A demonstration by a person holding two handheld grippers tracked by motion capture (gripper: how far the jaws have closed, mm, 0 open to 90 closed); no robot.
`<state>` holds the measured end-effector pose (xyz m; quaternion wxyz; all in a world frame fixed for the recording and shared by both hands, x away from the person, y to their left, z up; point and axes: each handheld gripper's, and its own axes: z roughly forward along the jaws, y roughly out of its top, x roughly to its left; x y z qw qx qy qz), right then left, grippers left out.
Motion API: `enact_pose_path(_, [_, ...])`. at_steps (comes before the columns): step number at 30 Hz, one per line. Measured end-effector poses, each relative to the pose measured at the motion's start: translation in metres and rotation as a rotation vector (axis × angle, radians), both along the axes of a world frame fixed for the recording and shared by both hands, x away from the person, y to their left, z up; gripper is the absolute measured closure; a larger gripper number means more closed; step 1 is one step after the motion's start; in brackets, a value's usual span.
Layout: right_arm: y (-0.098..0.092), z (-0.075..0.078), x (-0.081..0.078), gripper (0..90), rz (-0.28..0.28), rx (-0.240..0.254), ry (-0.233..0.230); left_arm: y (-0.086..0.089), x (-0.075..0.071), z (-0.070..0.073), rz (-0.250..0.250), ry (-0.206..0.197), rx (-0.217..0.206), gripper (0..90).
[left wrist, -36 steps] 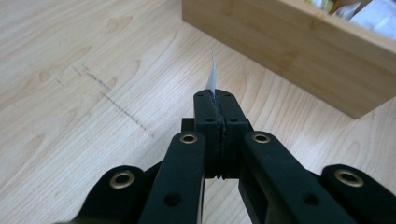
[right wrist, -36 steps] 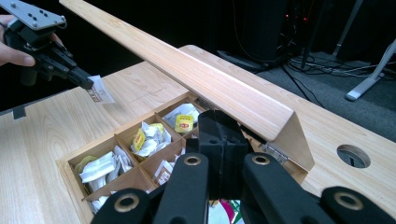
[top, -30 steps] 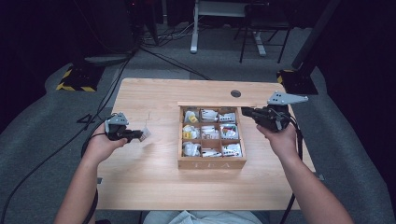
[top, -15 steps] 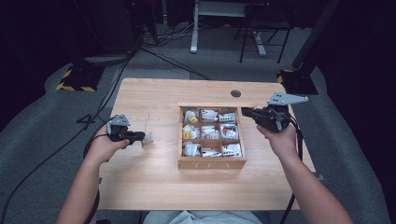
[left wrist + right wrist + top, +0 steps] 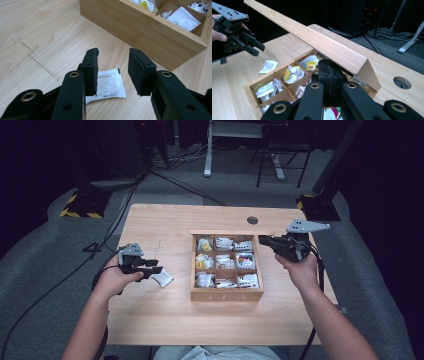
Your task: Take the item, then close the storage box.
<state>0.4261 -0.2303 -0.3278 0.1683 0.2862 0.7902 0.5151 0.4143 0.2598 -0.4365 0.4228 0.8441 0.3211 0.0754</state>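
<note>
A wooden tea box (image 5: 226, 295) with nine compartments of sachets stands mid-table. Its hinged lid (image 5: 324, 42) is raised. My right gripper (image 5: 331, 67) is shut, with its tips up against the lid's underside near the box's back right corner (image 5: 265, 241). My left gripper (image 5: 112, 57) hovers left of the box (image 5: 150, 267), and its jaws have just been opening. A white printed sachet (image 5: 107, 86) lies flat on the table under the spread jaws, and the pads are not pressing on it. In the high view the sachet (image 5: 163, 278) sits just right of the jaw tips.
The box wall (image 5: 140, 30) lies just beyond the left gripper. A round cable hole (image 5: 252, 220) is in the tabletop behind the box. Bare wood (image 5: 165, 320) stretches along the table's front. Cables and a desk frame lie on the floor beyond the table.
The left gripper held the sachet up off the table, then lowered it and opened. The sachet now lies loose on the wood. The right gripper has not moved.
</note>
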Motion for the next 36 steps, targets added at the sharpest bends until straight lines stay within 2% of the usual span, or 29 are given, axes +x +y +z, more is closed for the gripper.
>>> enact_pose_path(8, [0.0, 0.0, 0.0, 89.9, 0.003, 0.002, 0.003, -0.008, -0.018, 0.011, -0.014, -0.033, -0.003, 55.9])
enact_pose_path(12, [0.0, 0.0, 0.001, 89.9, 0.001, 0.006, 0.003, -0.012, -0.032, 0.014, -0.026, -0.048, -0.048, 55.7])
enact_pose_path(15, [0.0, 0.0, 0.001, 89.9, 0.001, 0.005, 0.004, -0.014, -0.04, 0.013, -0.024, -0.061, -0.046, 54.8])
enact_pose_path(20, [0.0, 0.0, 0.0, 89.9, 0.001, 0.003, 0.009, -0.019, -0.051, 0.008, -0.023, -0.055, -0.05, 53.5])
enact_pose_path(24, [0.0, -0.002, -0.001, 89.9, 0.004, 0.005, 0.01, -0.024, -0.061, 0.001, -0.044, -0.056, -0.093, 52.5])
enact_pose_path(30, [0.0, -0.003, -0.002, 89.9, 0.003, 0.001, 0.019, -0.03, -0.075, -0.01, -0.048, -0.066, -0.059, 50.7])
enact_pose_path(36, [0.0, -0.005, -0.004, 89.9, 0.008, 0.008, 0.027, -0.036, -0.083, -0.026, -0.062, -0.043, -0.056, 49.9])
